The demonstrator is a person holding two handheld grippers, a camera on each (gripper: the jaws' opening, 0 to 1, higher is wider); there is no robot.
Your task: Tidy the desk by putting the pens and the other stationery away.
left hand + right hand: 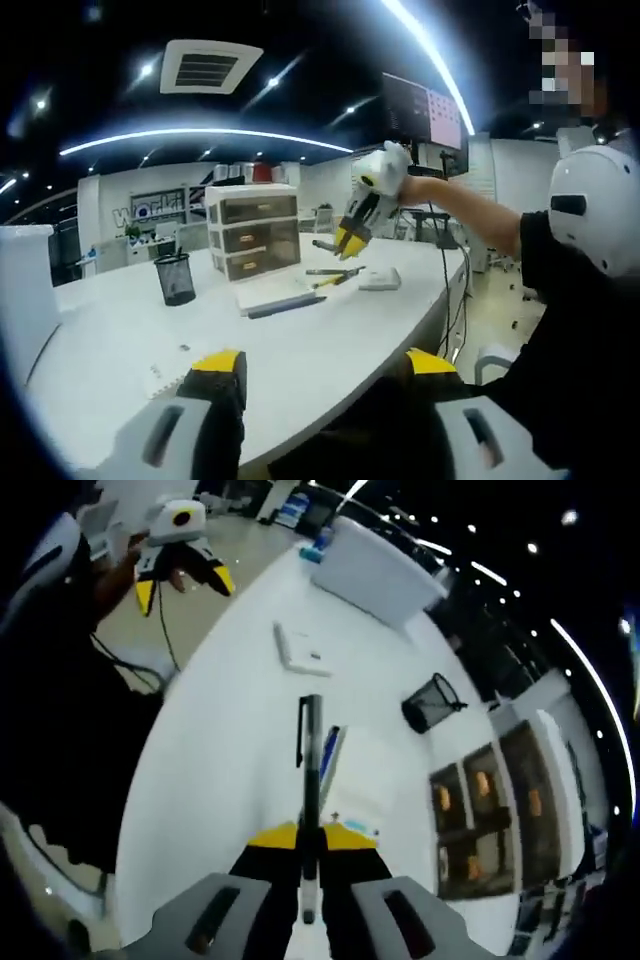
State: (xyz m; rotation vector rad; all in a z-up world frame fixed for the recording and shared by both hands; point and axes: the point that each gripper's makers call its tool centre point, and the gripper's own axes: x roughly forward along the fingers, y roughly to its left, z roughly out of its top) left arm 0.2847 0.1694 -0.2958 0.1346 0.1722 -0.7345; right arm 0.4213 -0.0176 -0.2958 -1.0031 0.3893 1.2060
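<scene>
Your white desk [120, 330] carries the drawer unit [252, 231] and mesh pen cup [432, 702]; your right gripper [311, 842] is clamped on a dark pen [310, 750], its long axis running straight ahead, the cup lying forward-right; your left gripper [325, 365] stands apart, empty, farther off.

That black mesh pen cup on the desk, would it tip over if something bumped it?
Probably yes. The mesh cup looks like open wire netting, so likely light. It stands upright, taller than wide, apparently empty, so a nudge near its rim would likely slide or topple it on the smooth white desk.
</scene>
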